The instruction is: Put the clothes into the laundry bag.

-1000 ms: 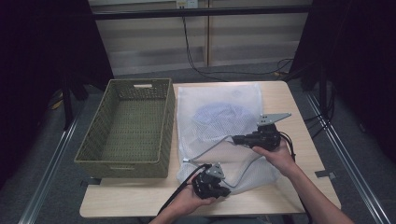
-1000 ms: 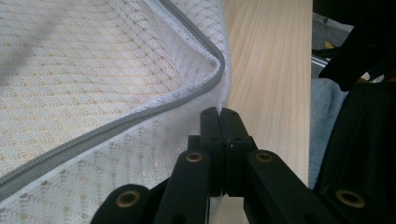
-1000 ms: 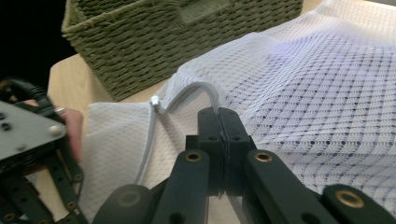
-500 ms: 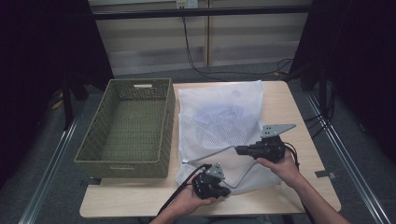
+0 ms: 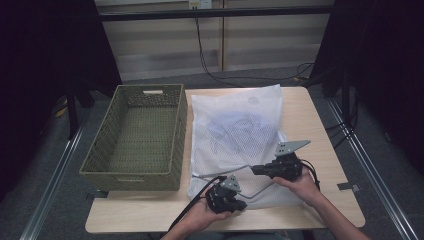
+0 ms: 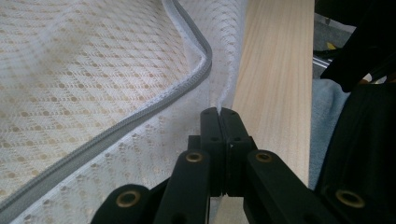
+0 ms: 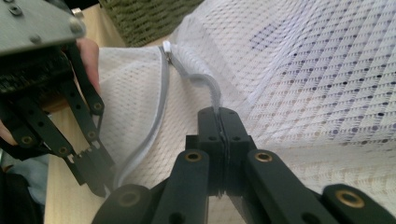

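Counts: one white mesh bag, one woven basket, two grippers.
Bag: flat on the table, just right of the basket.
Left gripper: jaws pinched on the bag's near corner.
Right gripper: jaws clamped on the bag's edge trim (by the grey zipper).
Surface: pale wooden table; dark room, grey floor.
Change: right gripper has drawn nearer the person; left unmoved.

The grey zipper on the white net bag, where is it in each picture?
High view: the zipper curves along the mesh laundry bag's near edge, between the two grippers.
Left gripper view: it sweeps from the top middle down to the lower left.
Right gripper view: it runs down the left side, its white pull at the top.
Shared landmark: the wooden table.
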The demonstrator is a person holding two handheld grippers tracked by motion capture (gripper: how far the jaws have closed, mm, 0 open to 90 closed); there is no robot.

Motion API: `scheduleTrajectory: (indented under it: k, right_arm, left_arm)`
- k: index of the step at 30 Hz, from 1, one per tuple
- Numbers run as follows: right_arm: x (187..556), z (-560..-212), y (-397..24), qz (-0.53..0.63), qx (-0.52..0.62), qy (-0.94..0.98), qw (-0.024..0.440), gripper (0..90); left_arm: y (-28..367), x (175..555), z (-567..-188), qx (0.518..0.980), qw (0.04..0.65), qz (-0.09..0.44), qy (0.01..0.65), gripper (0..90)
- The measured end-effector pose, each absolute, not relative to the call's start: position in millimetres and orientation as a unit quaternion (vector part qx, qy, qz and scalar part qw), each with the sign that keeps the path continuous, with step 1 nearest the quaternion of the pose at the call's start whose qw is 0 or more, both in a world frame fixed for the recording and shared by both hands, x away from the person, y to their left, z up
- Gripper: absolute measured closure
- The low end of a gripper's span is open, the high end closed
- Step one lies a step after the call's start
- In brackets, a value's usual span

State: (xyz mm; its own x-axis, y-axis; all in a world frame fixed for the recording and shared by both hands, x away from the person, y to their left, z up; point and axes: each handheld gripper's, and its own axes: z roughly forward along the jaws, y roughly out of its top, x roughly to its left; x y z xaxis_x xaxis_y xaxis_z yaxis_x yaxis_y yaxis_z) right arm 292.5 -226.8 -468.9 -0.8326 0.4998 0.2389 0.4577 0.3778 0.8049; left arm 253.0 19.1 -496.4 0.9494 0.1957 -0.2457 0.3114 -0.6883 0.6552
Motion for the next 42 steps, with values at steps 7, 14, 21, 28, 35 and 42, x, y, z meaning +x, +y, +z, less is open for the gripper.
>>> scheduleTrajectory:
  k: [7,14,21,28,35,42]
  right_arm:
    - [296,-482,-225,0.460,0.295,0.837,0.012,88.9]
    - [299,-493,-221,0.442,0.297,0.846,0.004,88.0]
    - [303,-503,-216,0.419,0.308,0.854,0.002,84.4]
    - [303,-500,-217,0.423,0.318,0.849,-0.004,68.8]
    - [298,-483,-236,0.457,0.336,0.823,0.015,58.5]
    - [284,-474,-264,0.465,0.348,0.814,0.031,67.0]
  left_arm:
    - [19,254,-496,0.918,0.364,-0.079,0.137,89.5]
    - [19,254,-496,0.917,0.367,-0.080,0.137,89.3]
    - [20,255,-496,0.916,0.366,-0.088,0.140,87.6]
    - [25,258,-493,0.914,0.369,-0.074,0.152,78.2]
    - [42,266,-482,0.892,0.404,-0.062,0.194,71.6]
    - [67,271,-473,0.888,0.401,-0.031,0.224,70.9]
